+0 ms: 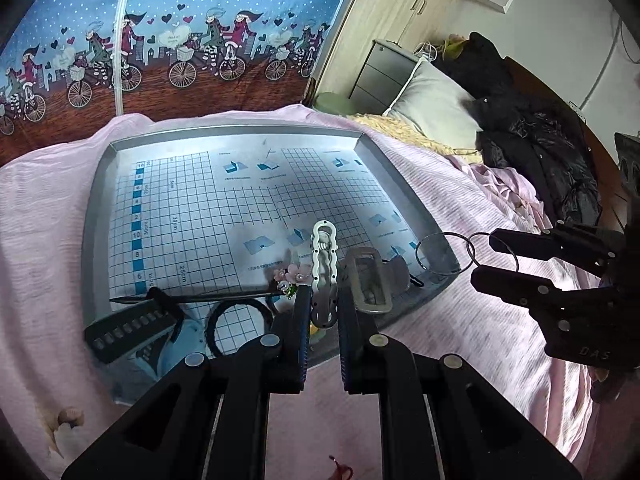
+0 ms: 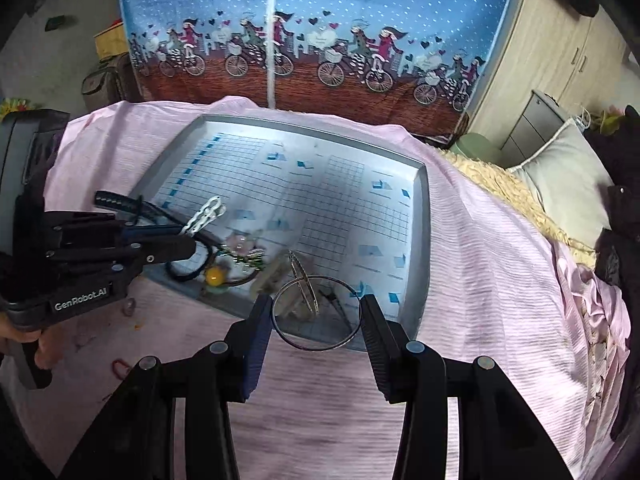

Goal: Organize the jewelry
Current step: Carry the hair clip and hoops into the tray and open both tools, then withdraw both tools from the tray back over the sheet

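Two black plastic grippers: left gripper (image 1: pixel 324 308), right gripper (image 2: pixel 316 320). Long flat fingers (image 2: pixel 256 344) with ridged blue-black pads inside. Round silver screws at the joints. White "GenRobot.AI" letters on one body, "DAS" on the other.

a bed's pink sheet (image 1: pixel 460 344) carries a grey tray (image 1: pixel 94 216), a pillow (image 1: pixel 436 108) and dark clothing (image 1: pixel 532 128).

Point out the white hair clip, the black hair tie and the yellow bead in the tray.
White hair clip (image 1: pixel 325 254): left wrist view, on its spring section.
Black hair tie (image 1: pixel 216 316): left wrist view, on the left arc of the loop.
Yellow bead (image 2: pixel 214 276): right wrist view, on the bead's centre.
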`<state>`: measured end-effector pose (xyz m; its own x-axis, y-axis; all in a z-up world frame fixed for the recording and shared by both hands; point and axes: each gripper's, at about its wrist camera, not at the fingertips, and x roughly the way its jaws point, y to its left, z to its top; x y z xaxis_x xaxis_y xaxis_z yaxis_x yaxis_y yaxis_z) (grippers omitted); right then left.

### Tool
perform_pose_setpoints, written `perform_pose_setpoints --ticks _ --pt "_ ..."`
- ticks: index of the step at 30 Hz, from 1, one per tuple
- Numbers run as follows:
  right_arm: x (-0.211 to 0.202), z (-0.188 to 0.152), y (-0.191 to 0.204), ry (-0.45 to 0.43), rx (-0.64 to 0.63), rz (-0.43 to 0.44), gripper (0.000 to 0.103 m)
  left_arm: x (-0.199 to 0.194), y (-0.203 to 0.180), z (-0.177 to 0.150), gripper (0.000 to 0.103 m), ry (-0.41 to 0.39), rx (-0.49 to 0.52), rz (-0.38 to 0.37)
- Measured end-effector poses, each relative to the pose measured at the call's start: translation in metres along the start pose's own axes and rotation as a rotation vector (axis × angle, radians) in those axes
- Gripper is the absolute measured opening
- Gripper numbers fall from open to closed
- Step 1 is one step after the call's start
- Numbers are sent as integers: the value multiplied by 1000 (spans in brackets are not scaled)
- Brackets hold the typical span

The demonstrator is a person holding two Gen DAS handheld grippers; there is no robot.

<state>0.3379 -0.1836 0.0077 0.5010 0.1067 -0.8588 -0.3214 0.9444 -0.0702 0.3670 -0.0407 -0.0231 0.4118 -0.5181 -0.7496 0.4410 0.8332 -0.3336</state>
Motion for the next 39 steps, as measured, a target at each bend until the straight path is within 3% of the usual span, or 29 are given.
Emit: perform_pose_setpoints --ticks 7,12,14,15,16,17,20,21,23,25,28,32,39 --pt "43 -2 -19 68 96 -31 42 50 11 3 10 61 -52 26" --pt "54 -10 -15 99 75 -32 43 53 21 0 12 60 -97 26" --pt "54 -11 -18 100 85 -29 43 50 26 -1 22 63 -125 29" --pt "53 -11 -20 105 90 -20 44 46 27 -1 36 59 -141 29" --pt "52 -12 -22 112 91 -25 50 41 30 -2 47 45 -160 31" --pt "51 -13 -24 110 93 -37 58 34 31 -2 50 25 -174 32" --pt "40 -15 -33 79 117 -61 66 13 30 -2 65 -14 -201 -1" --pt "36 -15 -35 74 127 -61 68 6 28 -2 75 -26 -197 3" --pt "23 -15 -39 43 143 -56 81 -13 23 -2 82 -69 -180 15" --pt "6 -16 -45 -7 177 -44 89 -34 15 -1 97 -115 -169 19" --pt "-22 -20 -52 -90 273 -20 103 -70 2 0 101 -195 -157 40" --pt "-72 -31 -50 -201 369 11 103 -113 -19 -4 101 -261 -130 90" --pt "-165 -69 -18 -248 352 13 103 -199 -60 -33 101 -303 -86 157"
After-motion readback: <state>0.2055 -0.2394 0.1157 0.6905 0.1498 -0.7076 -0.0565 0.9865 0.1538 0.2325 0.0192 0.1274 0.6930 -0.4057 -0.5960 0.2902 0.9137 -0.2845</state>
